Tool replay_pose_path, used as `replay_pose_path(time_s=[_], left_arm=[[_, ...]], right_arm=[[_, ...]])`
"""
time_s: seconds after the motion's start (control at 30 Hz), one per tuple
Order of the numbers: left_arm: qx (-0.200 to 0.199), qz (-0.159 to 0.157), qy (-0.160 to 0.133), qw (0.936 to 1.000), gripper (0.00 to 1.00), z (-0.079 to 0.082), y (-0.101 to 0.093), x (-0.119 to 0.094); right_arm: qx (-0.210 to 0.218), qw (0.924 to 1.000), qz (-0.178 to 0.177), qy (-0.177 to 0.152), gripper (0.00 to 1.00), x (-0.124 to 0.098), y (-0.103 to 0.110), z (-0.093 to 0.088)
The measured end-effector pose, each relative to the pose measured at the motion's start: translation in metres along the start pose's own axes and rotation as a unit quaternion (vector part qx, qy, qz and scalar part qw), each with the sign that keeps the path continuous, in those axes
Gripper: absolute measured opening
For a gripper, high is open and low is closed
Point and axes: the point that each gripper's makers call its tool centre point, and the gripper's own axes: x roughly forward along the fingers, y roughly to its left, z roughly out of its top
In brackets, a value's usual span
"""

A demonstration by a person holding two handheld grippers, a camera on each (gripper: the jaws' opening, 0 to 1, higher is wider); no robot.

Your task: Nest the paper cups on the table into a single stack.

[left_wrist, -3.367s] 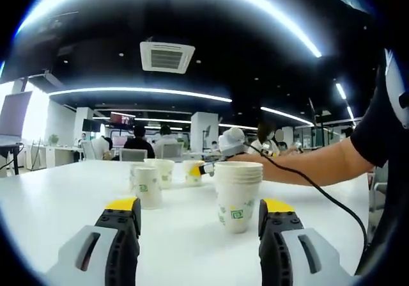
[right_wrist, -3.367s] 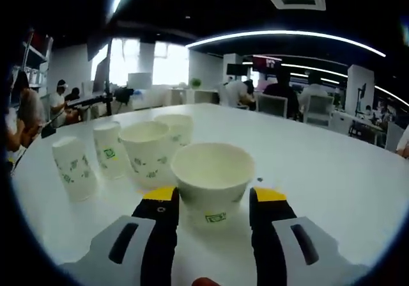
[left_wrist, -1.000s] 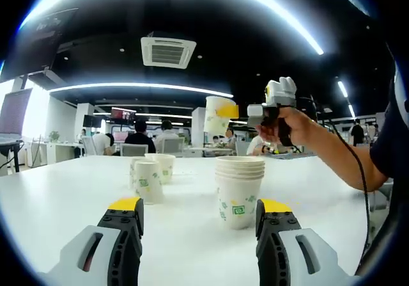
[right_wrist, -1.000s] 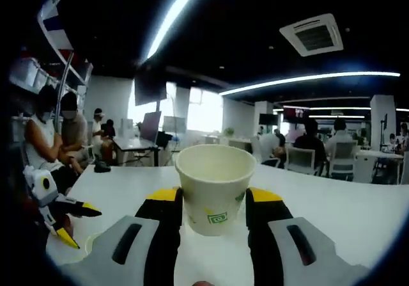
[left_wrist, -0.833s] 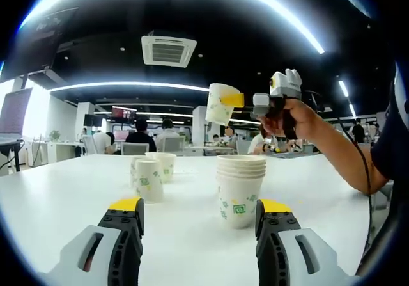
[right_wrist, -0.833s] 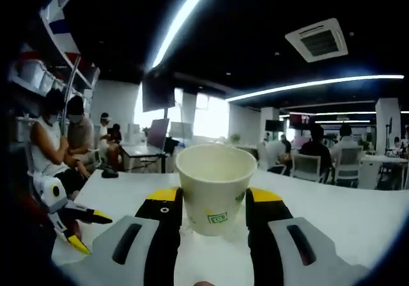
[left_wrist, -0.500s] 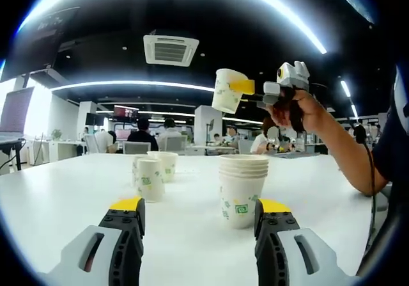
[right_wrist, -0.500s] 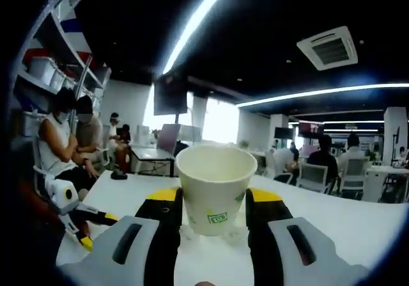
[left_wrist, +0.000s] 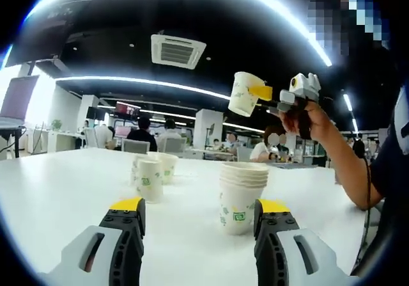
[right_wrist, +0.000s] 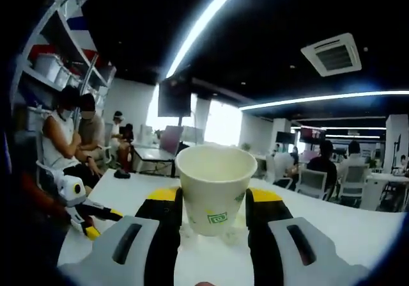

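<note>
- My right gripper [right_wrist: 212, 199] has its jaws pinching a single paper cup [right_wrist: 215, 185] at mid-frame in the right gripper view, mouth open toward the camera, green logo on its wall.
- In the left gripper view I see that cup [left_wrist: 244, 94] held in the air at upper right of centre, tilted, above the stack of nested cups [left_wrist: 242, 188].
- A hand [left_wrist: 309, 116] grips the right gripper there, the forearm running down the right edge.
- My left gripper [left_wrist: 197, 208] has its jaws spread with nothing between them, low over the white counter [left_wrist: 57, 190].
- The stack stands upright on the counter just beyond the right-hand jaw.
- Two loose cups [left_wrist: 152, 176] stand close together left of the stack, well apart from it.
- In the right gripper view, my left gripper [right_wrist: 82, 207] sits at lower left.
- Seated people [right_wrist: 74, 139] are at far left.
</note>
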Motion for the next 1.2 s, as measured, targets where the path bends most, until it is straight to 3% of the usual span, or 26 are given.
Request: replay_pose_path(time_s=[0.07,0.1,0.17,0.43,0.67,1.07,1.2], left_arm=[[-0.004,-0.001,-0.002,1.0,0.73,0.001,0.0,0.0],[-0.023,-0.006,-0.006,0.9997,0.73,0.009,0.0,-0.002],[-0.02,-0.008,-0.009,0.9997,0.73,0.016,-0.002,-0.002],[0.016,-0.033,-0.06,0.9975,0.72,0.085,-0.016,0.002],[0.041,-0.054,-0.078,0.9946,0.71,0.124,-0.029,0.012],[0.091,-0.092,-0.075,0.9887,0.68,0.162,-0.062,0.033],[0.111,-0.102,-0.06,0.9868,0.66,0.165,-0.072,0.045]], right_arm=[[-0.006,1.0,0.005,0.003,0.41,-0.001,0.003,0.0],[-0.011,0.9999,0.009,0.005,0.41,-0.001,0.005,0.001],[-0.013,0.9998,0.013,0.005,0.41,-0.001,0.007,0.001],[-0.028,0.999,0.034,0.009,0.41,-0.001,0.02,0.004],[-0.041,0.9979,0.049,0.013,0.41,-0.002,0.03,0.006],[-0.045,0.9959,0.076,0.015,0.41,-0.004,0.046,0.007],[-0.047,0.9949,0.087,0.018,0.41,-0.003,0.052,0.006]])
